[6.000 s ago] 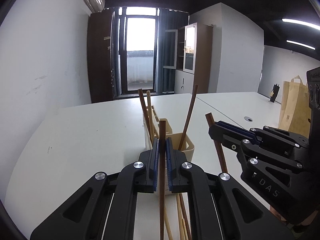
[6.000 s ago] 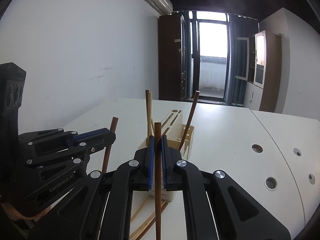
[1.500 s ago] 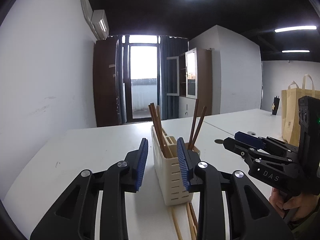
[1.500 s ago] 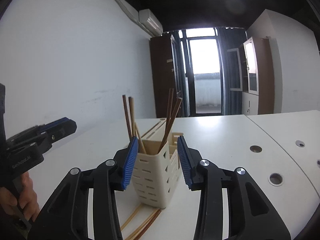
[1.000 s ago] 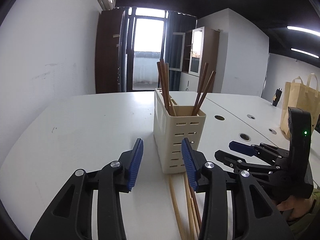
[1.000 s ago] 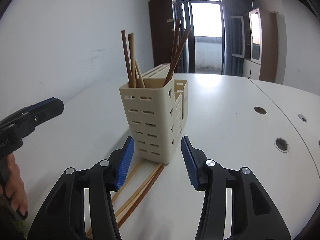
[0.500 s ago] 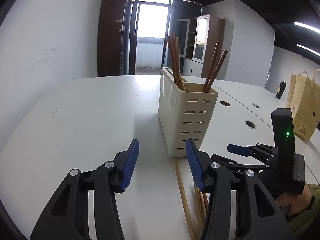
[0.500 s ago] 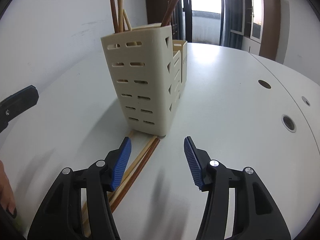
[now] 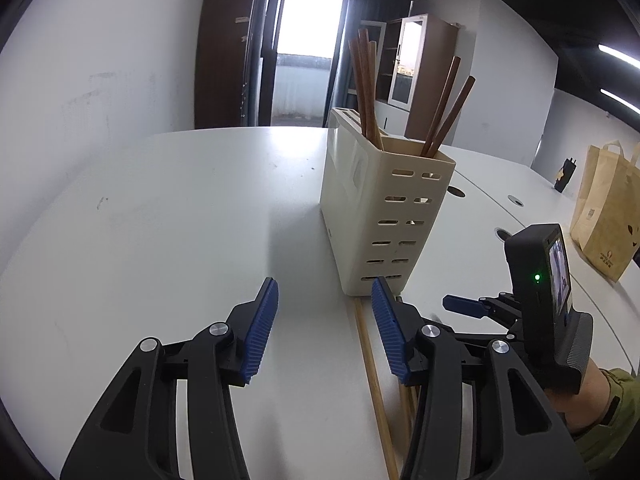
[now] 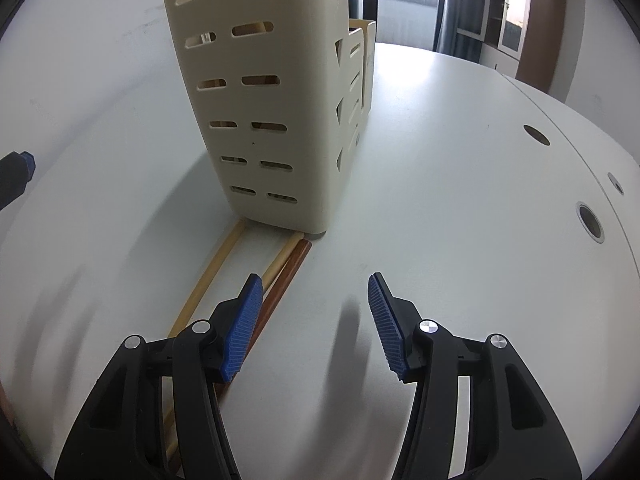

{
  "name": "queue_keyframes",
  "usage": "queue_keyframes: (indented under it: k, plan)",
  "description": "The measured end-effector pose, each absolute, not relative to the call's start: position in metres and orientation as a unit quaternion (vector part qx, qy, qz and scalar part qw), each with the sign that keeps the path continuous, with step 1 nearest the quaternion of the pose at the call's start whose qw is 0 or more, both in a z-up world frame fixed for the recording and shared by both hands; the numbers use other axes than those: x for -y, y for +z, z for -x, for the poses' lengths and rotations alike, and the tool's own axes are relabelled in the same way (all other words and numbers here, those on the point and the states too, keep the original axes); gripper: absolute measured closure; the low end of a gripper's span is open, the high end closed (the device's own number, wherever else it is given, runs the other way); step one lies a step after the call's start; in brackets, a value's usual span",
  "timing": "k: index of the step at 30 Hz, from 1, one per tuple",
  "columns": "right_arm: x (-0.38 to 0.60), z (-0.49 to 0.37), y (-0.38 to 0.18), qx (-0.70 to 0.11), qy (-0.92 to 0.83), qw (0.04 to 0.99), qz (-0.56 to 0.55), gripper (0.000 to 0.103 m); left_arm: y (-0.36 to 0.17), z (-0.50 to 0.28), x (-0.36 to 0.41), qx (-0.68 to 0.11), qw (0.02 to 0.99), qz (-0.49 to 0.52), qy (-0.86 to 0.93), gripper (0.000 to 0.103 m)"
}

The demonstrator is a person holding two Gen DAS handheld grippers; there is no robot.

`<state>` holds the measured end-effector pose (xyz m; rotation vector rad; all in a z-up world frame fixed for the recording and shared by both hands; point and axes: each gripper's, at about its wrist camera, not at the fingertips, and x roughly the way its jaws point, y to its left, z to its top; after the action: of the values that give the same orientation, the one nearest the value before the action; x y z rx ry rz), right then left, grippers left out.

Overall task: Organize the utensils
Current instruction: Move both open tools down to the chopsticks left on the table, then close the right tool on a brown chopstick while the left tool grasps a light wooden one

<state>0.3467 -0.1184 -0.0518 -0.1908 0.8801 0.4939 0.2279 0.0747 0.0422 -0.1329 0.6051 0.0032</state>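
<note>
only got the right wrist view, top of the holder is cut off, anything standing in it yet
observer: yes, brown chopsticks stand in the holder: a bunch at its left, two leaning at its right.
operator: and the left one, i just see a tip
observer: the left hand-held gripper is open just in front of the holder, with nothing between its fingers.
operator: anything else out there
observer: a paper bag stands on the table, far off to the right.
</note>
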Motion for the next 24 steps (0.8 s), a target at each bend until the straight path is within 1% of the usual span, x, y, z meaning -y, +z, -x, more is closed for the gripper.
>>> queue_keyframes:
  k: [4, 19, 21, 23, 24]
  plan:
    - [0.117, -0.350, -0.056, -0.433, 0.232, 0.867, 0.085, 0.048, 0.039, -0.229, -0.074, -0.303, 0.951, 0.064, 0.000, 0.054]
    - [0.106, -0.350, -0.059, -0.438, 0.227, 0.863, 0.106, 0.048, 0.026, -0.236, -0.075, -0.324, 0.944, 0.063, 0.000, 0.054]
    - [0.106, -0.349, -0.059, -0.437, 0.226, 0.864, 0.110, 0.051, 0.024, -0.239, -0.075, -0.330, 0.942, 0.066, -0.001, 0.054]
    - [0.108, -0.350, -0.058, -0.437, 0.228, 0.863, 0.110, 0.061, 0.020, -0.245, -0.076, -0.339, 0.938, 0.070, -0.001, 0.054]
    - [0.108, -0.350, -0.058, -0.438, 0.229, 0.862, 0.111, 0.063, 0.019, -0.248, -0.078, -0.343, 0.937, 0.070, -0.001, 0.054]
